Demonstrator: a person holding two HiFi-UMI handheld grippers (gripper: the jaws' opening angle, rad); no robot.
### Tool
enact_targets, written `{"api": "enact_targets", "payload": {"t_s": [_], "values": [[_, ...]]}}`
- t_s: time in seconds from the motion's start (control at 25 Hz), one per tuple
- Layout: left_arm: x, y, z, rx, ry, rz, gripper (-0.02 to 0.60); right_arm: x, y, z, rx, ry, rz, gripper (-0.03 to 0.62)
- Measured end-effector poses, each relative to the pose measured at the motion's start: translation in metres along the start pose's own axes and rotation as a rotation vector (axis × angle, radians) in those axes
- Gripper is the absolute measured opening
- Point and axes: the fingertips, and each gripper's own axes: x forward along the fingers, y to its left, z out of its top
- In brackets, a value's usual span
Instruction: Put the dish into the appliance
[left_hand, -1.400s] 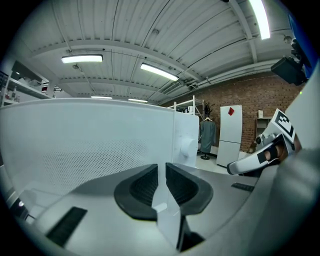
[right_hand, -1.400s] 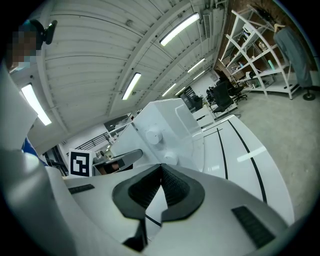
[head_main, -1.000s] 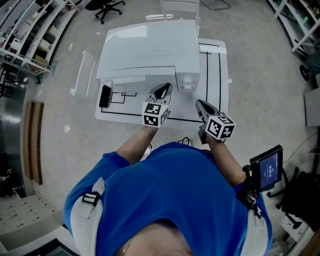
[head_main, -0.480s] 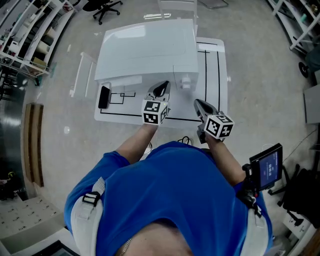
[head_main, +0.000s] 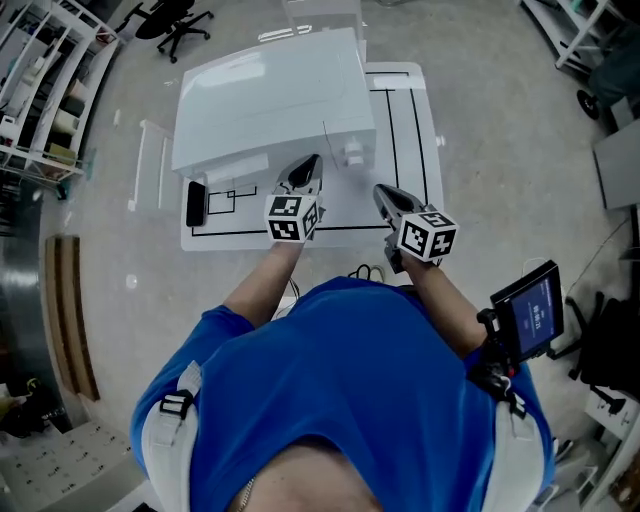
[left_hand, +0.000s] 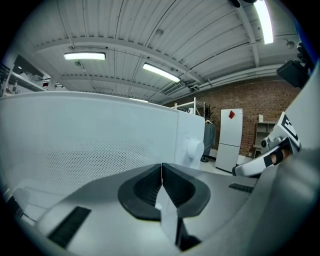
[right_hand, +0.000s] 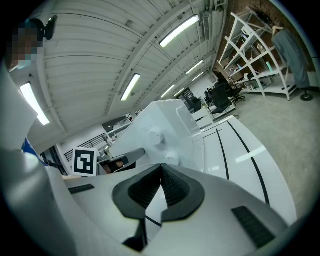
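A white appliance (head_main: 270, 90) stands on a white table (head_main: 405, 130) with its door closed; two knobs (head_main: 352, 155) sit at its front right. No dish shows in any view. My left gripper (head_main: 310, 162) is shut and empty, its tips close to the appliance's front. In the left gripper view the jaws (left_hand: 161, 166) meet before the perforated door window (left_hand: 90, 155) and a knob (left_hand: 194, 149). My right gripper (head_main: 379, 191) hangs over the table right of the knobs, shut on nothing. Its own view shows the closed tips (right_hand: 161, 166), the appliance (right_hand: 165, 122) and the left gripper's marker cube (right_hand: 85, 161).
A flat black object (head_main: 195, 203) lies at the table's front left, beside black outlines taped on the top. More black lines (head_main: 400, 120) run along the table's right side. Shelving (head_main: 45, 90) and an office chair (head_main: 165, 15) stand on the floor beyond.
The scene sits slightly higher and further left in the head view. Both grippers keep their places in front of the appliance.
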Motion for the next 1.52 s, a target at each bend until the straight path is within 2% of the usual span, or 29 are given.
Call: {"api": "enact_targets", "payload": {"t_s": [0.24, 0.76, 1.04, 1.52], "values": [[-0.006, -0.001, -0.008, -0.013, -0.006, -0.027, 0.008, -0.003, -0.001, 0.001, 0.000, -0.012, -0.013, 0.002], [-0.076, 0.011, -0.026, -0.078, -0.027, -0.039, 0.008, -0.002, 0.038, -0.019, -0.040, -0.001, -0.007, 0.002], [-0.144, 0.013, -0.040, -0.118, -0.051, -0.050, 0.008, -0.013, 0.083, -0.052, -0.069, 0.003, 0.003, 0.002], [-0.202, 0.027, -0.049, -0.145, -0.069, -0.037, 0.008, -0.019, 0.128, -0.074, -0.108, -0.003, -0.004, 0.002]]}}
